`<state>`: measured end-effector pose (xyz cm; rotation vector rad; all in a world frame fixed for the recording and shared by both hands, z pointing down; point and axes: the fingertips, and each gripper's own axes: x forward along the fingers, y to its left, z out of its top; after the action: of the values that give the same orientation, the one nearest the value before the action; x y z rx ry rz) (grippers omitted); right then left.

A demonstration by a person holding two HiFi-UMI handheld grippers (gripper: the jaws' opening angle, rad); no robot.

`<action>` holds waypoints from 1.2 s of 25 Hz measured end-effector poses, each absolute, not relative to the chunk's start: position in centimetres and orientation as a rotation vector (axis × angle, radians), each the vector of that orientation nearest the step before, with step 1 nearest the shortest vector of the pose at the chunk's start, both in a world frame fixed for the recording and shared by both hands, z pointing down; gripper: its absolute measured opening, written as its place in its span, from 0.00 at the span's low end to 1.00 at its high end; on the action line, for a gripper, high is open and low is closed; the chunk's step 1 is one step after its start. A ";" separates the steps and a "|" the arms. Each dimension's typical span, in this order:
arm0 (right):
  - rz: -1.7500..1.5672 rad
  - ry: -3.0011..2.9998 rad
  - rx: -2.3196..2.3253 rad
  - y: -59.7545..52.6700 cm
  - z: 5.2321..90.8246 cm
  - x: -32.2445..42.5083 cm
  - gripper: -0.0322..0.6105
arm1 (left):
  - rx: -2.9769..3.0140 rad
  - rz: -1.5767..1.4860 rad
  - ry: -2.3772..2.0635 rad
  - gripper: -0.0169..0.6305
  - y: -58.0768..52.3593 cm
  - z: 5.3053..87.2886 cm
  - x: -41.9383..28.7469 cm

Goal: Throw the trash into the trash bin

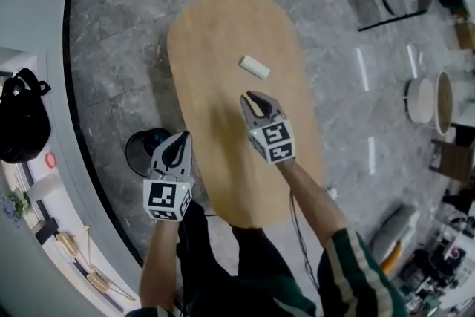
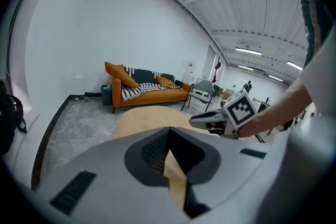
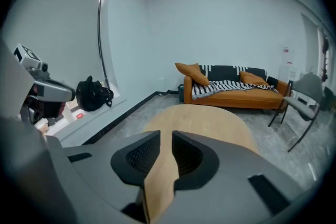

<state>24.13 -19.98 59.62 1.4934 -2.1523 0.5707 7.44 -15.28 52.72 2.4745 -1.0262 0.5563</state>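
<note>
The oval wooden bench [image 1: 223, 33] runs lengthwise away from the person, and it is bare apart from one item; on the grey floor just off its left edge, toward the near end, stands the dark round trash bin [image 1: 141, 148], partly covered in the head view by the left gripper [image 1: 184, 137]; that gripper hangs off the bench's left edge, over the bin's rim, its jaws clenched tip to tip with nothing between them; the right gripper [image 1: 252, 97] hangs over the middle of the bench, its jaws parted by only a narrow slit and empty, with bare bench wood showing through the gap in its own view; the trash [image 1: 254, 67], a small white oblong piece, lies on the bench just beyond the right jaws, toward the far end and nearer the right edge than the left; its long axis slants across the bench, from far-left to near-right, so it is roughly crosswise to the line the right jaws point along; the right gripper is plainly the nearer one, with the trash almost straight ahead of it, while the left is well apart from it; the pickup, I judge, calls for the right jaws to spread wider and to straddle the piece across its short width.
</note>
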 end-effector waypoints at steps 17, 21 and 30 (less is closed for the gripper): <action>0.456 -1.760 1.214 -26.6 73.1 33.9 0.40 | 2.379 0.698 -1.032 0.03 -14.2 57.3 7.7; 0.475 -1.669 1.170 -26.1 76.1 34.5 0.40 | 2.356 0.722 -1.047 0.03 -13.6 58.0 6.4; 0.436 -1.649 1.180 -25.3 75.8 33.7 0.26 | 2.341 0.705 -1.052 0.03 -12.9 58.7 4.9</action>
<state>33.74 -25.34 75.78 1.1795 -1.6486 0.4360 4.87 -12.87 58.73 2.3411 -1.0518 0.7054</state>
